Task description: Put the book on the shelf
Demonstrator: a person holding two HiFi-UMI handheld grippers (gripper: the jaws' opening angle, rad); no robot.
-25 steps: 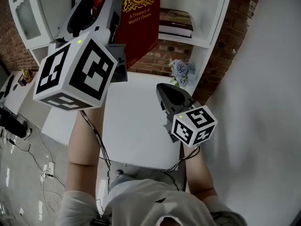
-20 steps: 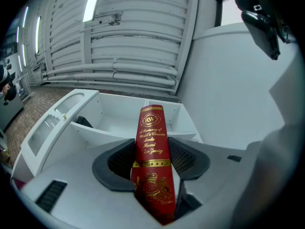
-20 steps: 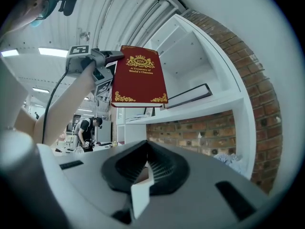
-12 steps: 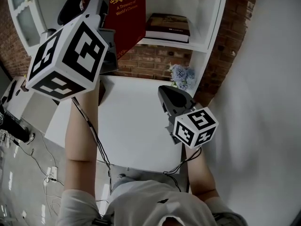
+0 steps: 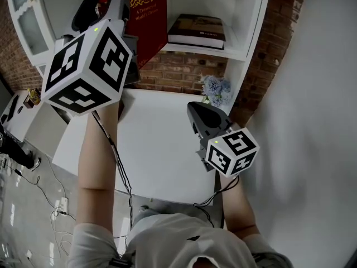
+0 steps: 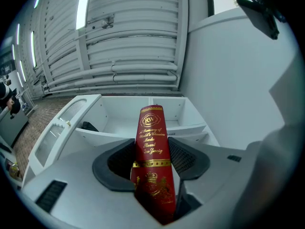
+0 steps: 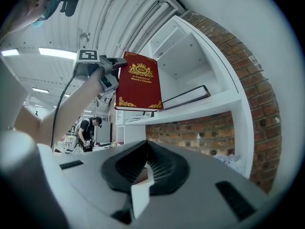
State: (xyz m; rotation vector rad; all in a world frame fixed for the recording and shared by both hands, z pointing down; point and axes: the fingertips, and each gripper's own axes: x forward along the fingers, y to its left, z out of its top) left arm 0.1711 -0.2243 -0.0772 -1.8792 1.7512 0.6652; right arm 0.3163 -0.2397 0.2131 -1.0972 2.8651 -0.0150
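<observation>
Left tongs (image 6: 151, 159) wide, clamped on red gold-lettered hardcover book (image 5: 148, 21), up in front of white shelf (image 5: 245, 10). Right tongs (image 7: 145, 168) pressed together, empty. Spine shows in left gripper view, whole front cover in right.

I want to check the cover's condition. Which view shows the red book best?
The right gripper view: the red book shows nearly its whole front cover. The left gripper view shows only its spine between the jaws; the head view cuts off its top.
</observation>
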